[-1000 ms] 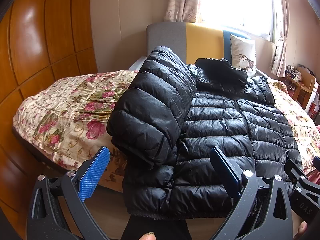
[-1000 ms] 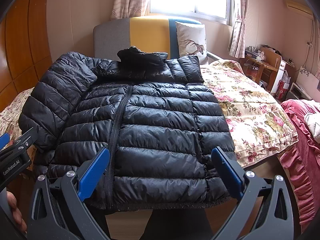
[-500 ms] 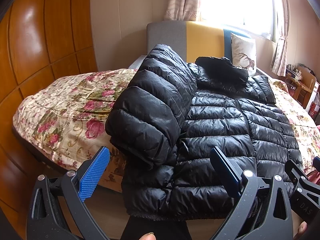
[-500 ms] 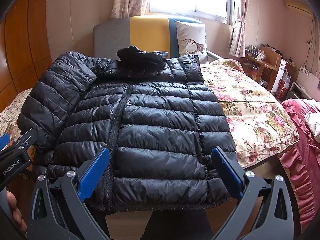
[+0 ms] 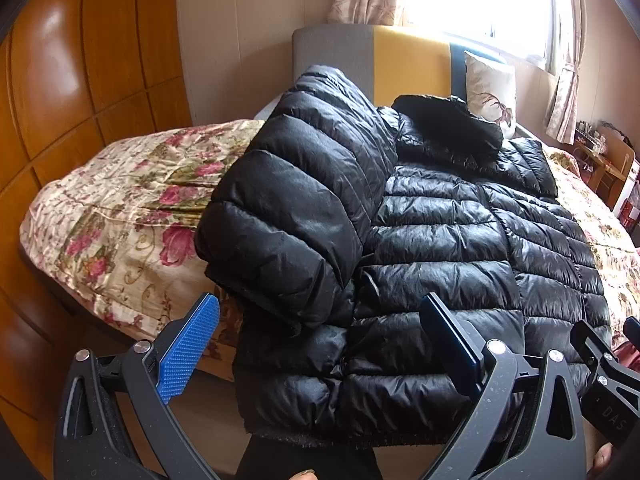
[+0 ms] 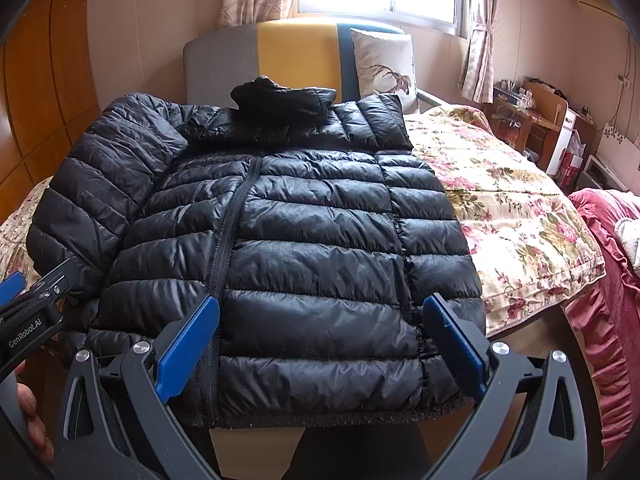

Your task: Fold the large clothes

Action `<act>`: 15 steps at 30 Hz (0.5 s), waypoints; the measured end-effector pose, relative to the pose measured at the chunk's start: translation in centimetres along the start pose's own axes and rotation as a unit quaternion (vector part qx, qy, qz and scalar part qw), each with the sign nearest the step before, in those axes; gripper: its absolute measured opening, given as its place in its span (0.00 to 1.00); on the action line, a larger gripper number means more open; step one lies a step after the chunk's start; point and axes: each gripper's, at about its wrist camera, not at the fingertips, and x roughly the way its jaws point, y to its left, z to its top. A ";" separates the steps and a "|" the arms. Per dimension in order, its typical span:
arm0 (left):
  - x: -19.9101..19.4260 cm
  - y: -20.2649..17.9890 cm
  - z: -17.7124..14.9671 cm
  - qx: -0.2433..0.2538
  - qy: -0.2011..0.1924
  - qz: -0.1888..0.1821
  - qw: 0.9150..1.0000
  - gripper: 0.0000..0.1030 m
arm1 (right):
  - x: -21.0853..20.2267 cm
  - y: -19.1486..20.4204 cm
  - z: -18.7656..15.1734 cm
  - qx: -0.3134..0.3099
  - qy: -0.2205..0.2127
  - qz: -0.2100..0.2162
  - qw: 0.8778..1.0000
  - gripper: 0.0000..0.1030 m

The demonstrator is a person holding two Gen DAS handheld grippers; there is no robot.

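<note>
Right wrist view: both grippers (image 6: 318, 350) (image 5: 320, 344) gape empty; grab black quilted puffer jacket (image 6: 304, 248) hem w/ even corners.

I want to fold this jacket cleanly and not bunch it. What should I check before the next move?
1. Left gripper open, holding nothing: ok.
2. Right gripper open, holding nothing: ok.
3. Black puffer jacket front up, zipper closed: ok.
4. Left sleeve folded in flat: not ok, it lies bulging beside the body.
5. Right sleeve tucked in: cannot tell.
6. Hem fully on the bed: not ok, it overhangs the edge.
</note>
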 end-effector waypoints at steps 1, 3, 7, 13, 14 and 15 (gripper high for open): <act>0.2 0.1 0.1 -0.002 0.004 -0.003 1.000 0.96 | 0.1 -0.1 0.0 0.001 0.001 0.001 1.000 0.98; 0.8 0.4 0.2 -0.009 0.012 -0.012 1.000 0.96 | 0.4 -0.2 0.1 0.002 0.003 0.006 1.000 0.98; 1.8 2.4 1.4 -0.037 0.020 -0.035 0.999 0.96 | 0.9 -0.8 1.1 0.002 -0.009 0.029 1.000 0.98; 4.2 6.0 4.3 -0.079 0.028 -0.062 0.995 0.95 | 3.5 -2.0 6.4 -0.020 -0.048 0.046 0.998 0.89; 4.7 6.4 4.6 -0.084 0.030 -0.069 0.994 0.93 | 4.2 -1.7 7.5 -0.027 -0.051 0.050 0.997 0.88; 5.3 6.7 5.0 -0.084 0.033 -0.072 0.993 0.84 | 5.2 -1.3 8.8 -0.040 -0.054 0.052 0.996 0.87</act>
